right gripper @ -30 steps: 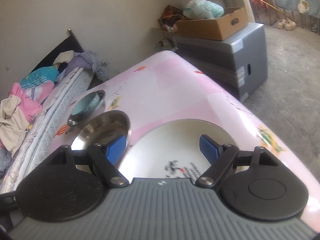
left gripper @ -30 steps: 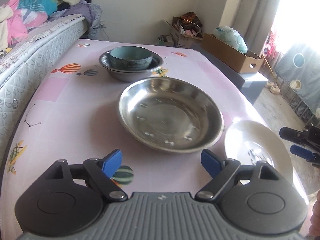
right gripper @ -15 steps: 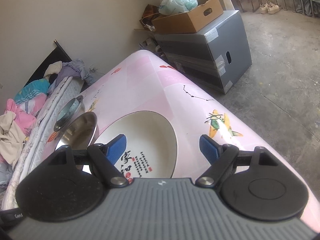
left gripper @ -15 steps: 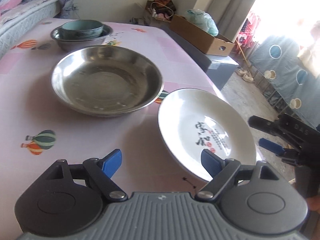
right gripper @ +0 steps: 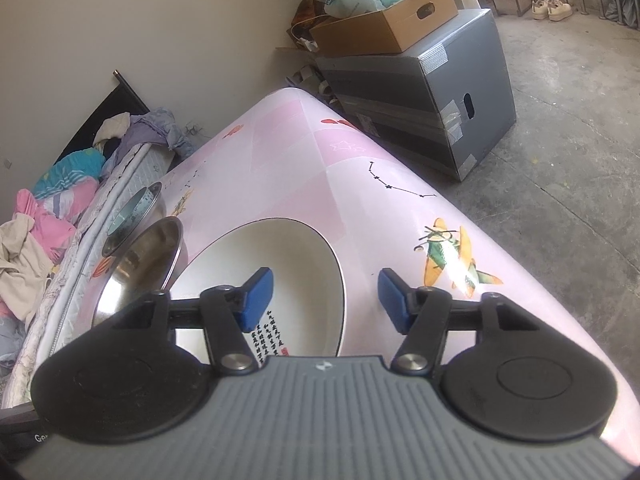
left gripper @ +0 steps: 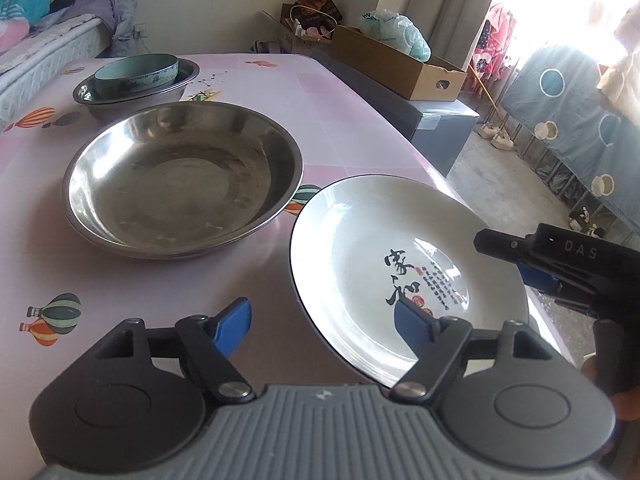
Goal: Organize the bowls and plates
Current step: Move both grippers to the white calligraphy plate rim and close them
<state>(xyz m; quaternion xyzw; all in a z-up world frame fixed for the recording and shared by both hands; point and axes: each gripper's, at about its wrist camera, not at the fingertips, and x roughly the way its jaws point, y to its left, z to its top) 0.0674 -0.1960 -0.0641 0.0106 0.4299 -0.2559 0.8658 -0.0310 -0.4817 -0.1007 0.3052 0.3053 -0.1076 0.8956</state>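
Note:
A white plate with black calligraphy [left gripper: 380,240] [right gripper: 296,256] lies at the right edge of the pink table [left gripper: 340,120]. Left of it sits a wide steel plate [left gripper: 182,176] [right gripper: 148,252]. Farther back, a teal bowl [left gripper: 136,70] rests inside a steel bowl [left gripper: 120,98]. My left gripper [left gripper: 322,322] straddles the white plate's near rim with its jaws closing; the pads do not touch it. My right gripper [right gripper: 326,294] [left gripper: 508,264] straddles the plate's right rim, its jaws also closing, and its pads are clear of the plate too.
A bed with heaped clothes [right gripper: 48,200] runs along the table's left side. A cardboard box [left gripper: 400,64] stands on a grey cabinet [right gripper: 440,80] past the far right corner. Bare concrete floor [right gripper: 560,160] lies to the right of the table edge.
Both grippers have dropped closer to the white plate and their jaws have narrowed. The left view has swung from the steel plate to the white plate.

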